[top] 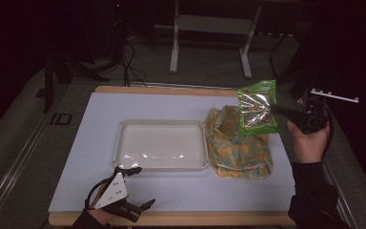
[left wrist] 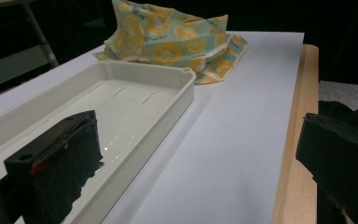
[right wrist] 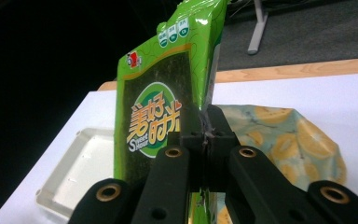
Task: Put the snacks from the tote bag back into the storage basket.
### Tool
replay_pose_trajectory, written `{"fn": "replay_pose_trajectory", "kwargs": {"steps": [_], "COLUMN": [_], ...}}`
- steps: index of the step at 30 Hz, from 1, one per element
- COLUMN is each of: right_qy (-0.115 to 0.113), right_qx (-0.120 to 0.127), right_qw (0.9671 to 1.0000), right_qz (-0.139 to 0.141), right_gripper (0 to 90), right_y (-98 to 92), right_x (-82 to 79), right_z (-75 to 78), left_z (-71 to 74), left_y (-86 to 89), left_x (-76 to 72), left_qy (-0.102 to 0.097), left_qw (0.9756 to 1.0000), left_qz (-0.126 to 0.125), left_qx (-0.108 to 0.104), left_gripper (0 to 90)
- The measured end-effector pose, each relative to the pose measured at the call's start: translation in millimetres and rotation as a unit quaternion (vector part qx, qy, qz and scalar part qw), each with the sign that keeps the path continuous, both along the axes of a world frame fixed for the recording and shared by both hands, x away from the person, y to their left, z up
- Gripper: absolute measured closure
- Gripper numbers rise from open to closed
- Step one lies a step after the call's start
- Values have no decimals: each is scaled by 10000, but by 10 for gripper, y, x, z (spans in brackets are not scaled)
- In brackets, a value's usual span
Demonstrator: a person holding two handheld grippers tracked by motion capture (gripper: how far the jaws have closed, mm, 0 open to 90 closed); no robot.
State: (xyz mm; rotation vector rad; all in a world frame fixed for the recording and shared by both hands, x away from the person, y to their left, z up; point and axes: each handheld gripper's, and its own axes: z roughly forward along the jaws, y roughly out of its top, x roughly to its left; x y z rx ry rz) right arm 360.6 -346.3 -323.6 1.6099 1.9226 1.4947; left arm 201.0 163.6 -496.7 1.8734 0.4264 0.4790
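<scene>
The green foil snack packet (top: 258, 106) with a clear window hangs in the air above the far right part of the table, over the yellow-and-teal lemon-print cloth bag (top: 236, 143), pinched at one edge by the right gripper (top: 280, 112). In this high view the shallow white plastic tray (top: 124, 143) sits bare in the middle of the pale blue table mat (top: 90, 124), just beside the bag. The left gripper (top: 140, 188) rests low by the tray's near left corner, jaws spread and empty.

In the left gripper view, its two black jaws stand wide apart with nothing between them; one is over the tray's (left wrist: 177, 88) near end, the other out past the mat's (left wrist: 242, 140) wooden edge. The cloth bag (left wrist: 177, 42) lies slumped beyond the tray.

In the right gripper view, the jaws are clamped tight on the packet's (right wrist: 154, 102) side seam, the packet standing upright in front of the camera, tray (right wrist: 84, 163) and bag (right wrist: 284, 135) below.

Judging by this, the packet is out of the bag and lifted; carrying it across and setting it down in the tray looks like what remains.
</scene>
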Motion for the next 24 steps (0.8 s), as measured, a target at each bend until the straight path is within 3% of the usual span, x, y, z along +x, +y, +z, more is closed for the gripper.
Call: {"fn": "replay_pose_trajectory", "kwargs": {"steps": [10,15,24], "right_qy": [-72,-64,-28], "right_qx": [-77,7,-129], "right_qw": [9997,9992,9978], "right_qz": [234,394,644], "right_gripper": [889,889,889], "right_y": [313,489,840], "right_x": [55,103,180], "right_z": [83,70,21], "left_z": [1,7,11], "left_y": [1,3,8], "left_x": [-1,-6,-11], "left_qy": [-4,-24,-21], "left_qw": [10000,10000,10000], "left_qz": [1,-6,-20], "left_qx": [-14,-33,-67], "left_gripper": [3,3,3]}}
